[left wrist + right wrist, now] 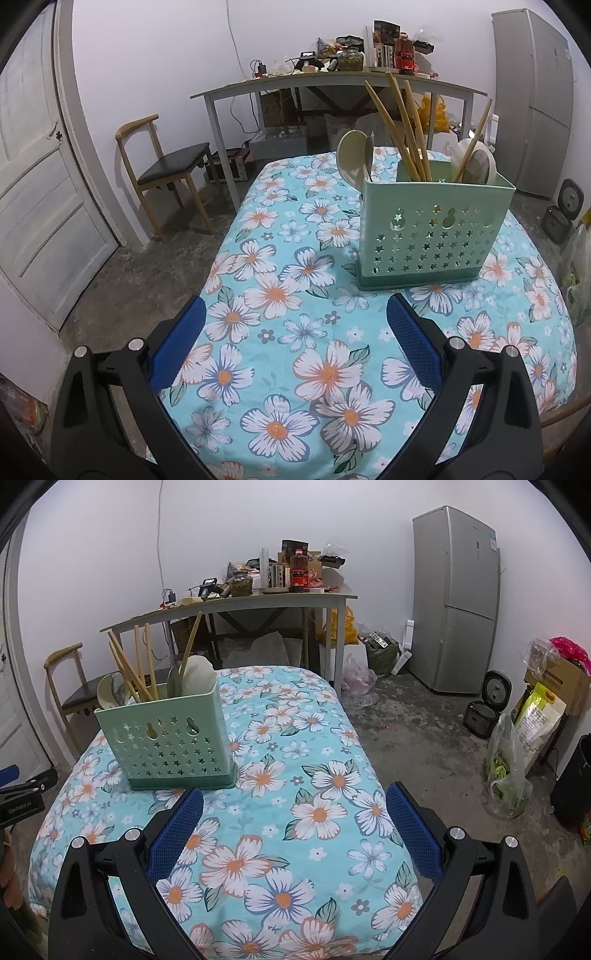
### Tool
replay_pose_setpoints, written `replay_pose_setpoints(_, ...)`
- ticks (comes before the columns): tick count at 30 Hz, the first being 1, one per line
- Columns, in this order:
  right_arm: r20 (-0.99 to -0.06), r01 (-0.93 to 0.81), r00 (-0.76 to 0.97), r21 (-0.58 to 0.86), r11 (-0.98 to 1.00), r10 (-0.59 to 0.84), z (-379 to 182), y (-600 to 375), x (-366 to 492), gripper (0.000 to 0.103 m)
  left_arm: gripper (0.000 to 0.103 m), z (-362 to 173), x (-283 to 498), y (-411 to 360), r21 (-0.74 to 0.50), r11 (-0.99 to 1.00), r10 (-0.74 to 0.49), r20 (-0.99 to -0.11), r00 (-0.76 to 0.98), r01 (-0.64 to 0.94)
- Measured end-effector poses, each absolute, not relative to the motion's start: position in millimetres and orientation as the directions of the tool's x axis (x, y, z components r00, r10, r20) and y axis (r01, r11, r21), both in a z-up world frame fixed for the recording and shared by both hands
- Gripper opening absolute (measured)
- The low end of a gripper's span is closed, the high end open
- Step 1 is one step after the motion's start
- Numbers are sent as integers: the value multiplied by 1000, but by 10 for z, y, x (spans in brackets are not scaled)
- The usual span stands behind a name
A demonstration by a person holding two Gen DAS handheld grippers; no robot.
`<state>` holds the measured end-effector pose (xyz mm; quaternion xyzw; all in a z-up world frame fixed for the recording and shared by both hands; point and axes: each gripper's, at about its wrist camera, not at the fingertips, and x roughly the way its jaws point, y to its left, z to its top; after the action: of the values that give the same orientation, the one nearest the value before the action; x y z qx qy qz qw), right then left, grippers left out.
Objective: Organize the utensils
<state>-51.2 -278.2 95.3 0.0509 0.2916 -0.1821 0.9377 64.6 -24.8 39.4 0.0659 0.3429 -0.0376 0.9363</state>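
Utensils, namely long wooden chopsticks [402,129] and pale plastic spoons [352,157], stand upright in the mint-green perforated plastic caddy [432,232] on the flowered tablecloth [295,332]. A careless reach could tip this tall, light holder (my guess). It sits ahead, well apart from the empty, spread-open left gripper [295,317] and right gripper [294,799].
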Motion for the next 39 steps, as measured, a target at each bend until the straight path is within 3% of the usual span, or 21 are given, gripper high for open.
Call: replay_pose_setpoints(39,-563,226,806,12,974,-180,897,-2359,-225,96,95,410,633,68,125,992,68,-634,770,16)
